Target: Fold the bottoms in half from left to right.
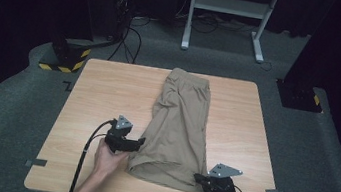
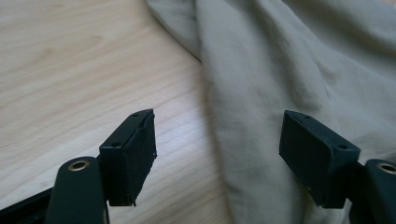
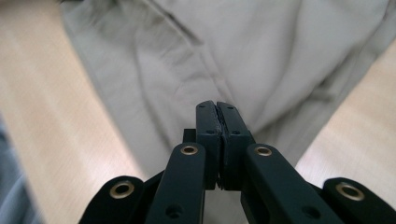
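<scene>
Khaki shorts (image 1: 180, 122) lie lengthwise down the middle of the wooden table (image 1: 103, 91), waistband at the far end and folded hem nearest me. My left gripper (image 1: 140, 143) is at the hem's left edge. In the left gripper view it (image 2: 217, 154) stands open, one pad over bare wood and the other over the fabric (image 2: 280, 70). My right gripper (image 1: 198, 177) is at the hem's right corner. In the right gripper view its jaws (image 3: 217, 110) are pressed together on the cloth's edge, with creases in the shorts (image 3: 187, 56) running toward the tips.
Bare wood lies on both sides of the shorts. Beyond the table is grey carpet with a white desk frame (image 1: 228, 13), cables (image 1: 131, 40) and a yellow-and-black striped base (image 1: 65, 58). Tape tabs (image 1: 36, 163) mark the near corners.
</scene>
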Tool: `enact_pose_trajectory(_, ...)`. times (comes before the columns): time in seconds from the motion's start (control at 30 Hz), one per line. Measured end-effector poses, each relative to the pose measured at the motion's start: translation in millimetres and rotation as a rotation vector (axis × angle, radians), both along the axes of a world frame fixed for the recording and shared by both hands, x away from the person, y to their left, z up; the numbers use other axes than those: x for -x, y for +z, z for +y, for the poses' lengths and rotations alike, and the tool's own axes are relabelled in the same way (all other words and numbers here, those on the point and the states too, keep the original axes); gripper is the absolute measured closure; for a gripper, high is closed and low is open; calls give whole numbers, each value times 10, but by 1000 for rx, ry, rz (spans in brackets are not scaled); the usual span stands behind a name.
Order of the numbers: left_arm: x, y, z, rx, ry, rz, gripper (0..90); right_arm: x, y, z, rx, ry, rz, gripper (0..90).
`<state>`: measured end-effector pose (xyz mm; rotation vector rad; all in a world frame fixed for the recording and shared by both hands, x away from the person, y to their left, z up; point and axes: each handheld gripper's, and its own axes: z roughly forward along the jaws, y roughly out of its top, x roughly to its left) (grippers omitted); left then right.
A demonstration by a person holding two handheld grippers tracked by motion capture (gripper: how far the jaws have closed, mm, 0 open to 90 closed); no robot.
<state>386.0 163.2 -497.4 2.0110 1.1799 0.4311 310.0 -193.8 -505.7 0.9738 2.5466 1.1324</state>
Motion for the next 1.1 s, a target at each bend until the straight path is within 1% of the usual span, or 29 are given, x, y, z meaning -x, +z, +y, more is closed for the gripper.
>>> enact_pose_trajectory(0.03,4,-22,-32,-6,-8,4,272,33,-5,-20,0,-3,1,826)
enact_pose_trajectory(0.07,14,-41,-57,-13,-12,3,272,52,-4,-39,-6,-8,-6,757)
enact_pose_trajectory(0.1,26,-60,-77,-13,-18,8,272,63,8,-58,-19,-21,-13,706)
enact_pose_trajectory(0.17,60,-92,-102,-16,-21,10,273,35,60,-103,-71,-56,-22,650)
enact_pose_trajectory(0.2,81,-105,-107,-15,-23,8,272,1,94,-115,-93,-86,-29,623)
enact_pose_trajectory(0.23,105,-114,-109,-14,-26,8,273,-45,125,-116,-101,-122,-35,606)
enact_pose_trajectory(0.27,136,-121,-113,-10,-28,7,273,-101,146,-106,-102,-161,-39,589)
enact_pose_trajectory(0.33,204,-135,-126,-18,-38,-2,274,-238,149,-63,-90,-222,-35,571)
enact_pose_trajectory(0.4,271,-152,-130,-36,-50,-10,273,-385,106,-3,-74,-246,-7,592)
enact_pose_trajectory(0.43,291,-159,-131,-30,-53,-7,273,-458,69,42,-53,-256,12,655)
enact_pose_trajectory(0.5,334,-175,-132,-37,-59,-8,269,-536,28,93,-21,-241,27,766)
enact_pose_trajectory(0.53,354,-181,-131,-41,-61,-8,267,-561,22,110,-11,-232,32,834)
enact_pose_trajectory(0.57,367,-187,-127,-47,-66,-10,265,-576,36,117,-4,-225,26,883)
enact_pose_trajectory(0.63,396,-202,-136,-49,-72,1,256,-594,121,99,3,-225,-5,891)
enact_pose_trajectory(0.7,417,-219,-148,-77,-83,-1,250,-611,248,47,-4,-240,-41,893)
enact_pose_trajectory(0.77,452,-242,-175,-106,-90,-9,244,-633,361,-15,-17,-261,-54,893)
enact_pose_trajectory(0.8,468,-248,-183,-99,-97,-6,241,-647,388,-43,-17,-265,-58,892)
enact_pose_trajectory(0.83,489,-252,-193,-94,-97,-6,241,-660,389,-61,-4,-272,-53,892)
enact_pose_trajectory(0.9,519,-244,-205,-114,-100,-17,240,-698,296,-77,61,-277,-38,892)
enact_pose_trajectory(0.93,536,-243,-216,-111,-107,-14,239,-717,214,-84,86,-281,-13,890)
enact_pose_trajectory(0.97,548,-237,-218,-118,-115,-12,238,-731,127,-89,111,-282,7,884)
enact_pose_trajectory(1.0,563,-232,-223,-120,-117,-10,237,-731,53,-90,129,-289,20,850)
enact_pose_trajectory(1.03,573,-224,-220,-121,-118,-10,236,-724,0,-89,136,-302,26,786)
enact_pose_trajectory(1.07,576,-212,-211,-112,-119,-8,236,-711,-24,-93,129,-315,29,756)
enact_pose_trajectory(1.1,567,-193,-198,-99,-118,-9,238,-697,-24,-101,111,-315,30,730)
